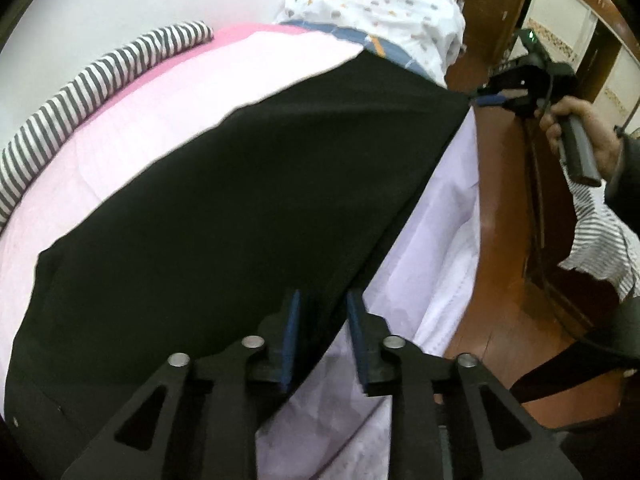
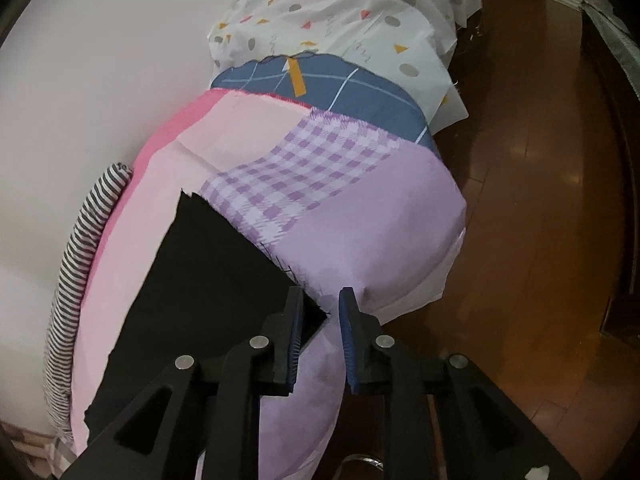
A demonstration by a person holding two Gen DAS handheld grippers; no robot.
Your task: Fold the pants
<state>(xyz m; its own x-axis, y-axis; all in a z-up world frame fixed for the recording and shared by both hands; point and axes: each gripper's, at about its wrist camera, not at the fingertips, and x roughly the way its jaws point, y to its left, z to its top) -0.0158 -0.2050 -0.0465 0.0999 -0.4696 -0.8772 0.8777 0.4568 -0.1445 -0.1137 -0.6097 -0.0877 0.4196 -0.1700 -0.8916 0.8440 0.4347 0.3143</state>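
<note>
Pants: black pants (image 1: pixel 224 208) lie flat across a cloth-covered bed, stretched from the left gripper's end to the right gripper's end; in the right wrist view the black cloth (image 2: pixel 208 264) ends in a corner just at the fingers.
Left gripper: left gripper (image 1: pixel 323 336) has its blue-padded fingers apart; the pants' edge runs between them, and the pads do not appear to press it.
Right gripper: right gripper (image 2: pixel 320 328) also has its fingers apart, with a corner of the pants lying against the left pad and a gap to the right pad; from the left wrist view this gripper (image 1: pixel 486 98) sits at the far corner of the pants.
Hand: a hand (image 1: pixel 580 132) in a dark sleeve grips the grey handle of the right gripper.
Bed cover: patchwork cover (image 2: pixel 384 216) of lilac, pink (image 1: pixel 168 112), purple check (image 2: pixel 320 172) and blue grid (image 2: pixel 344 88) panels lies under the pants.
Striped cloth: a grey-and-white striped roll (image 1: pixel 80 92) runs along the bed's wall side.
Patterned cloth: white cloth with dots and triangles (image 2: pixel 348 12) is heaped at the far end of the bed.
Floor: brown wood floor (image 2: pixel 520 184) lies beside the bed.
Writing: no brand, label or lettering can be read on anything.
Containers: I cannot tell of any; only cloth on the bed shows.
</note>
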